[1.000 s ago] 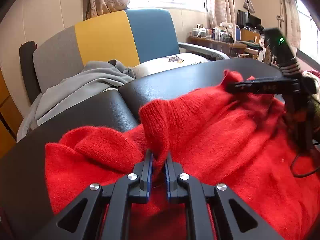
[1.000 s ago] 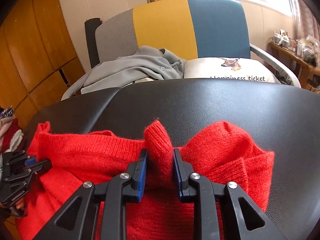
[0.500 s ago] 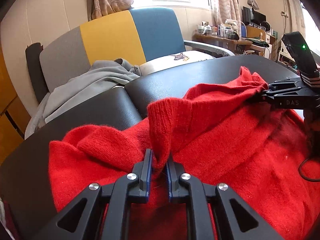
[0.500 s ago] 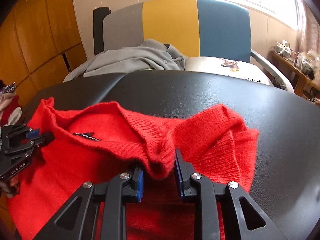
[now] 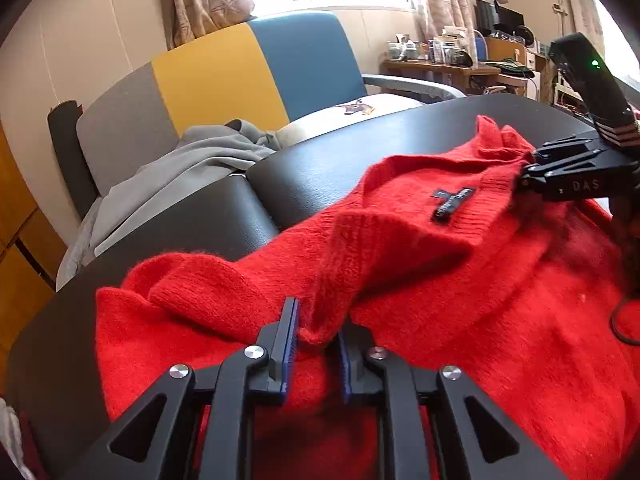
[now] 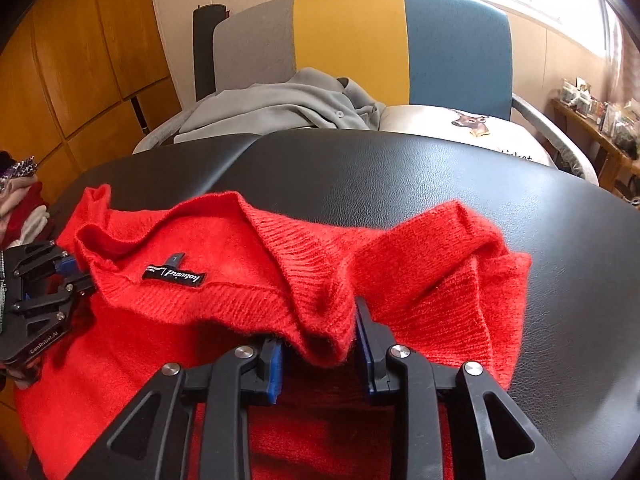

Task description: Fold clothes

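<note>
A red knit sweater (image 5: 460,280) lies on a black padded table (image 5: 320,160), its collar and black label (image 5: 452,204) facing up. My left gripper (image 5: 316,340) stands at the sweater's left shoulder, jaws parted, with a fold of red knit hanging loosely between them. My right gripper (image 6: 320,344) stands at the right shoulder, jaws parted wide around a drooping fold of the sweater (image 6: 280,280). The label (image 6: 174,274) shows in the right wrist view. Each gripper shows in the other's view: the right one (image 5: 568,172) and the left one (image 6: 44,300).
Behind the table (image 6: 400,172) stands a grey, yellow and blue armchair (image 6: 360,40) holding a grey garment (image 6: 280,108) and a white printed cushion (image 6: 460,128). Wooden cabinets (image 6: 60,80) are at left. A stack of clothes (image 6: 20,200) is at the table's left edge. A cluttered desk (image 5: 460,56) is far right.
Both grippers lowered the sweater's shoulders onto the table and their jaws opened from a tight pinch. The collar now lies flat with the label showing.
</note>
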